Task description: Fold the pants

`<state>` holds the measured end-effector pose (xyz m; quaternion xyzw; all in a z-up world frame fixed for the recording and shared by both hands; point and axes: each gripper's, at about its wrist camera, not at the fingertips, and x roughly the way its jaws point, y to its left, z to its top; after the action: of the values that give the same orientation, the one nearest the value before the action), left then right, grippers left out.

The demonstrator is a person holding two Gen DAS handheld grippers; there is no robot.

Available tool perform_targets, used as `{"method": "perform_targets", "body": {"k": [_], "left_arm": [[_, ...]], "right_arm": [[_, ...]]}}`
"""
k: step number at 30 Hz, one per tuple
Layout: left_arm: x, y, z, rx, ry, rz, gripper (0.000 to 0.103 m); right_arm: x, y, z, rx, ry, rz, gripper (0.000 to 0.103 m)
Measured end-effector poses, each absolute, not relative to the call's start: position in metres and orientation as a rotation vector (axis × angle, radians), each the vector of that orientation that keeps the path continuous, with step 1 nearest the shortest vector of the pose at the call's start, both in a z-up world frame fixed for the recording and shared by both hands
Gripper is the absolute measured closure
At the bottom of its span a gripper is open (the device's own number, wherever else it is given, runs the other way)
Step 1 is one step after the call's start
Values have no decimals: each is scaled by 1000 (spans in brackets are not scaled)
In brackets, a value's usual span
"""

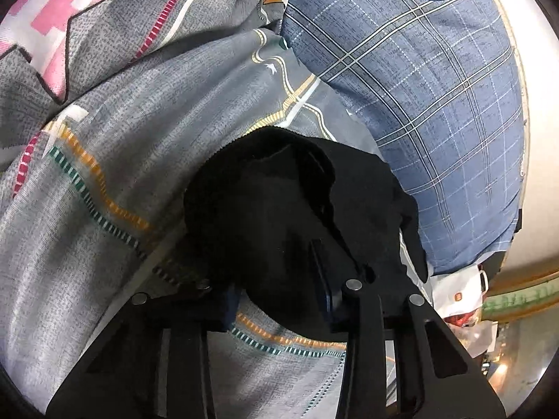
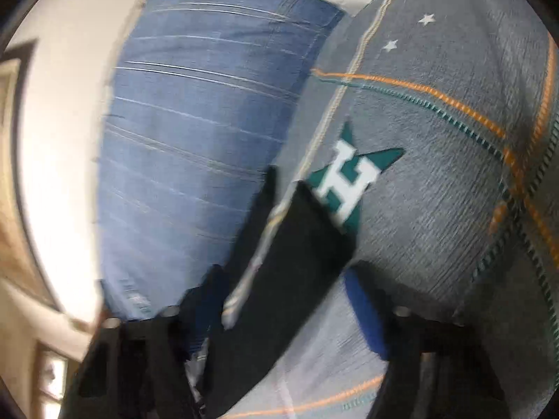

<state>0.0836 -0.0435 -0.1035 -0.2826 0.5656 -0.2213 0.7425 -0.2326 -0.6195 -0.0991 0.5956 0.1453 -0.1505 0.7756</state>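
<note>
The black pants (image 1: 279,209) lie bunched on a grey patterned bed cover (image 1: 104,174). In the left wrist view the cloth fills the space between the fingers of my left gripper (image 1: 272,289), which appears closed on it. In the blurred right wrist view a strip of the black pants (image 2: 293,262) runs between the fingers of my right gripper (image 2: 290,300). The blue pad (image 2: 363,314) on its right finger stands apart from the cloth, so the jaws look open.
A blue checked pillow (image 1: 436,104) lies beside the pants; it also shows in the right wrist view (image 2: 195,139). A white wall (image 2: 63,139) is behind it. The grey cover carries a green star with a white H (image 2: 353,181).
</note>
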Motion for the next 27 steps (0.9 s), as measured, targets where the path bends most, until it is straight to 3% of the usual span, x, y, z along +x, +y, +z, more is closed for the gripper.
{"method": "perform_targets", "body": {"k": [5,7,9,10,20,27], "left_arm": [[79,-45,-101,-623,1240,-464,70],[78,-46,-100,-601,1237,-450,80],[76,-45,-99,-591,1233,-433,92],[76,-45,-99,-594,1233,-435,96],[28,9,-56,-603,1220,-467,98],[-9,65,-44,-600,1206,-462,99]], "right_arm": [[-225,-628,-106,1312,297,-343,63],[-223,-631,-109,1313,294,-337,73],[-218,-629,-118,1311,309,-310,94],[-218,-630,-122,1318,326,-314,99],[-266,-589,-86,1217,337,-275,99],[-294,-550,-109,1264,455,-210,99]]}}
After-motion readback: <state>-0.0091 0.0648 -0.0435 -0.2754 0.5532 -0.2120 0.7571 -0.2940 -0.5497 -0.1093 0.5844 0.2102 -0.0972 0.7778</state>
